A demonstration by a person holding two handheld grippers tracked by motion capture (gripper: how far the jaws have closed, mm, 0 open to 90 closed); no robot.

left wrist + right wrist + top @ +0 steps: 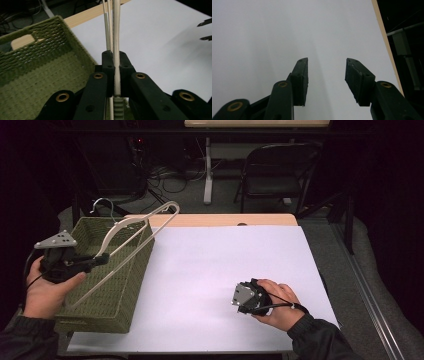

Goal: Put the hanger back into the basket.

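My left gripper (114, 75) has its jaws pressed tight on the hanger (131, 239). They pinch one thin cream arm of it, and that arm runs straight up out of the jaws in the left gripper view. A second thin bar of the hanger sits just behind the pinched one. The hanger is tilted up in the air, with its metal hook far ahead of the jaws, past the far end of the green basket (82, 315). The basket is below the jaws and off to their left side.

I think my job now is to take the hanger over the basket wall and out over the white table (215, 260). To do it well, I should keep the squeeze firm, because the arm is thin and smooth and could slip or spin. I should lift high enough that the low end does not catch the woven wall. I should go slow and keep the hanger from swinging.

My right gripper (326, 75) rests on the table with its jaws spread apart. Nothing is between them. White table lies under and ahead of them.
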